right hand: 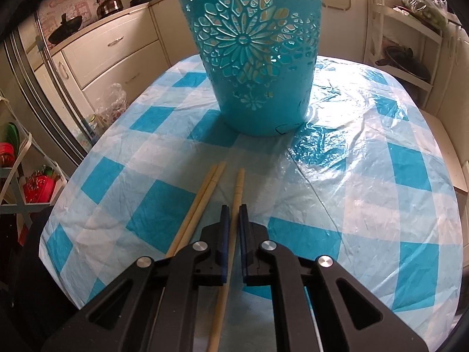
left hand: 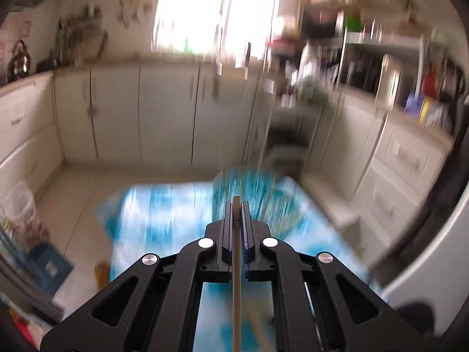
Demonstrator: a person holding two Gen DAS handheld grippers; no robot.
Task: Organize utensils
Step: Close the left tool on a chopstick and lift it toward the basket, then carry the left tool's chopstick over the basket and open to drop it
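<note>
writing: none legible | left gripper (left hand: 236, 205) clamps chopstick (left hand: 236, 278) | right gripper (right hand: 233, 209) clamps another chopstick (right hand: 238, 193)

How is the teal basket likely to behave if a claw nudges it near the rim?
The basket looks like thin cut-out plastic, so it is probably light. It stands tall on a base narrower than its top, so a high push may tip it. The glossy tablecloth beneath could instead let it slide.

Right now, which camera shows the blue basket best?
The right wrist view: the blue basket stands sharp and upright on the checked tablecloth, its flower cut-outs clear. The left wrist view shows only a blurred blue streak beyond its fingers.
</note>
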